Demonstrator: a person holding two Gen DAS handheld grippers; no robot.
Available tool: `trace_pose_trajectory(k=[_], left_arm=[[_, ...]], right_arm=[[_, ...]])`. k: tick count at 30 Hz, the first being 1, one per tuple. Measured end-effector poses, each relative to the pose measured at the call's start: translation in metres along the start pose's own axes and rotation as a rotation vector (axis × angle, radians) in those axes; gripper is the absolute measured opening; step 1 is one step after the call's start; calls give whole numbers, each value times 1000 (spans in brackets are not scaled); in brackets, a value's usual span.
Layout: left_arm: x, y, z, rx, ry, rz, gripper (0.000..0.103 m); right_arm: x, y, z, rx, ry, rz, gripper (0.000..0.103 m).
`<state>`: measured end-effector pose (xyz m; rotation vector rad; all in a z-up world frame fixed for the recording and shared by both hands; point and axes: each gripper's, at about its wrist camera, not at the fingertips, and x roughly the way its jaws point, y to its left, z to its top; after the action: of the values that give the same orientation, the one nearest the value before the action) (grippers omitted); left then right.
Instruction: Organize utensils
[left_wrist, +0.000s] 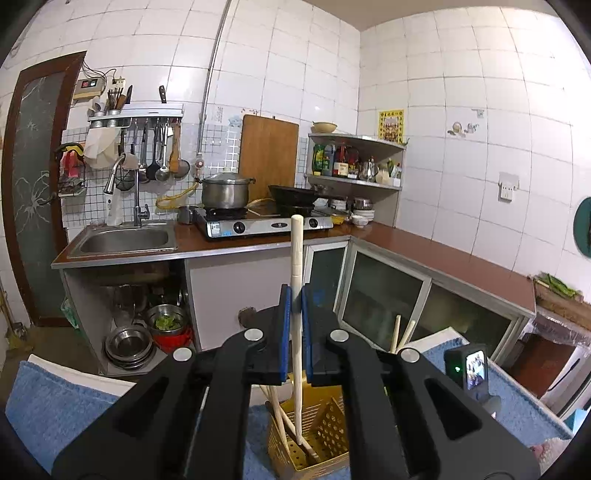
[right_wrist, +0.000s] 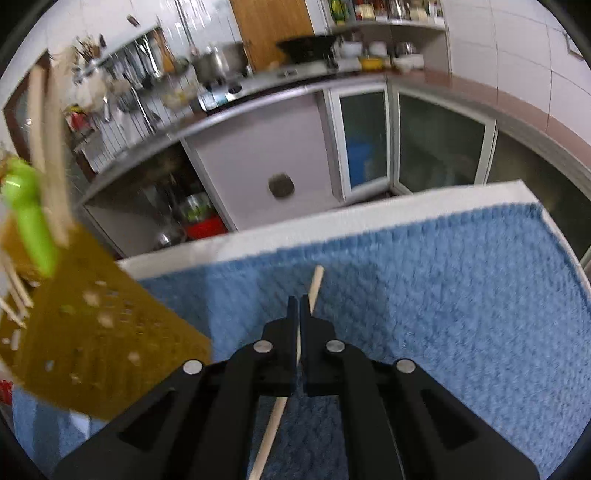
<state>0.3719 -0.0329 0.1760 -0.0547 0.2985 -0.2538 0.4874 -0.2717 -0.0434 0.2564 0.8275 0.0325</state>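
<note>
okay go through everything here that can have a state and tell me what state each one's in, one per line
Left gripper: shut on chopstick, upright, tip down in holder.
Right gripper: shut on chopstick, above the towel.
Holder: upright, holding several chopsticks.
Pot: lidded, on the stove.
Cabinet doors: closed.
Sink: no water visible.

Pale wooden stick (left_wrist: 296, 266) upright in perforated yellow holder (left_wrist: 325, 432); chopstick (right_wrist: 316, 284) above towel.

Black jaws — blue pads (left_wrist: 284, 325), silver rivets (left_wrist: 254, 334)
</note>
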Motion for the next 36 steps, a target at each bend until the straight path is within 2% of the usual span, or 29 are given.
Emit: trace_pose_trajectory(k=[5, 12, 14, 16, 18, 24, 26, 27, 28, 31, 36], left_arm=[[10, 3, -9, 9, 18, 1, 4], [19, 9, -19, -6, 46, -3, 4], [21, 10, -22, -6, 53, -1, 5], [22, 10, -23, -10, 58, -2, 4], [23, 10, -26, -6, 67, 2, 5], [30, 14, -34, -5, 90, 10, 4], [32, 13, -37, -1, 100, 13, 4], [34, 12, -40, 1, 106, 13, 4], [35, 12, -43, 4, 112, 12, 4], [37, 9, -48, 11, 124, 13, 4], [40, 8, -52, 14, 136, 5, 4]], right_arm=[[17, 2, 1, -7, 31, -38, 2], [7, 5, 7, -23, 5, -63, 4], [13, 4, 8, -21, 36, -69, 6], [15, 4, 5, -26, 51, -76, 27], [17, 6, 2, -37, 51, -82, 32], [20, 12, 1, -74, 65, -125, 31], [20, 13, 2, -75, 67, -131, 25], [19, 11, 3, -74, 66, -132, 13], [18, 7, 4, -56, 69, -107, 9], [13, 1, 5, -31, 69, -79, 7], [-20, -9, 12, 22, 0, -15, 5]])
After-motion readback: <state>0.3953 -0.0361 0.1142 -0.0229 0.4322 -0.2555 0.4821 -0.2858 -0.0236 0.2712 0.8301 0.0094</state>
